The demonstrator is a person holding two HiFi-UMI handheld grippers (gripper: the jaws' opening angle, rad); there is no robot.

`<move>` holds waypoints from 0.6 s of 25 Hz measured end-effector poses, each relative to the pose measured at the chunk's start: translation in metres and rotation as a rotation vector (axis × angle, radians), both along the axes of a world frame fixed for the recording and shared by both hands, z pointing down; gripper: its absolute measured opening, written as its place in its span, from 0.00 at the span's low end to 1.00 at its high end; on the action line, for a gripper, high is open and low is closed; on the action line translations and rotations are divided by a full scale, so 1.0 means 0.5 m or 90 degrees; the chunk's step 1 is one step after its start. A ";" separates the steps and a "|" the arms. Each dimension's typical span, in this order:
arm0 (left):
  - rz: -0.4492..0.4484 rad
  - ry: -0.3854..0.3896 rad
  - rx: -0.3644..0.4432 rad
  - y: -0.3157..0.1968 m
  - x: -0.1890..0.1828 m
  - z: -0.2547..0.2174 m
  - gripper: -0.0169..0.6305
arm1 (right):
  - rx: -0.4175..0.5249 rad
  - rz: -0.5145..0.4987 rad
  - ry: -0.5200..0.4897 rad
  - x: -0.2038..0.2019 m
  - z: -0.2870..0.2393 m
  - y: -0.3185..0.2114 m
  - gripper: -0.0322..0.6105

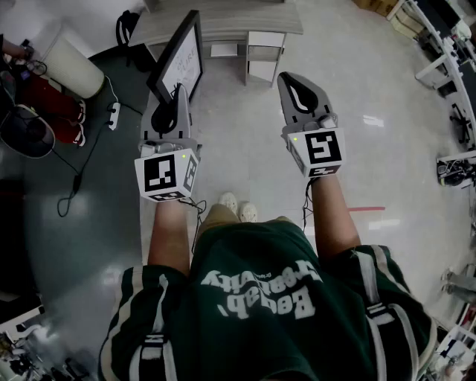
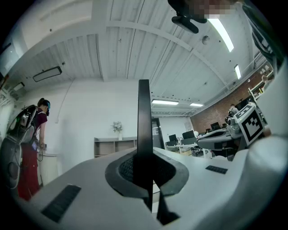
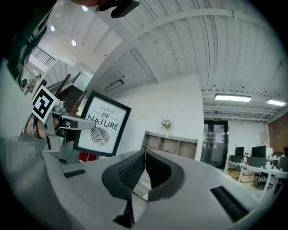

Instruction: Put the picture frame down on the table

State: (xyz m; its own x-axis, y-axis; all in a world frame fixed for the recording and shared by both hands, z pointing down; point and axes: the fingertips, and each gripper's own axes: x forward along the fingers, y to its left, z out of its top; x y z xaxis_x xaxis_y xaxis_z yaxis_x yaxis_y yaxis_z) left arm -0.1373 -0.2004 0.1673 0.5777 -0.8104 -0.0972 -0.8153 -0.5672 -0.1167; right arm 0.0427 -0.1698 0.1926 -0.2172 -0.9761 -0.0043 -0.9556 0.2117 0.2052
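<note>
A black picture frame (image 1: 181, 56) with a white print reading "Love of Nature" is held upright in the air, and my left gripper (image 1: 173, 97) is shut on its lower edge. In the left gripper view the picture frame (image 2: 144, 130) shows edge-on as a dark strip clamped between the jaws. In the right gripper view the picture frame (image 3: 102, 129) faces the camera at the left, with the left gripper (image 3: 67, 120) on it. My right gripper (image 1: 300, 93) is shut with nothing in it, level with the left one and apart from the frame. A grey table (image 1: 223, 21) lies ahead.
A white shelf unit (image 1: 260, 56) stands under the table. A white cylinder (image 1: 71, 67), a power strip (image 1: 114, 114) and cables lie on the dark floor at left. A person in red (image 2: 31, 148) stands at the left. Desks (image 1: 446, 67) line the right side.
</note>
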 end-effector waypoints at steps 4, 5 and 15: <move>0.003 -0.004 -0.002 0.006 0.002 -0.004 0.07 | -0.001 0.004 -0.006 0.003 -0.005 0.005 0.10; 0.004 -0.005 -0.002 0.009 0.004 -0.007 0.07 | -0.001 0.004 -0.006 0.002 -0.008 0.007 0.10; 0.011 -0.014 -0.008 0.015 0.003 -0.018 0.07 | 0.002 0.014 -0.025 0.000 -0.022 0.016 0.11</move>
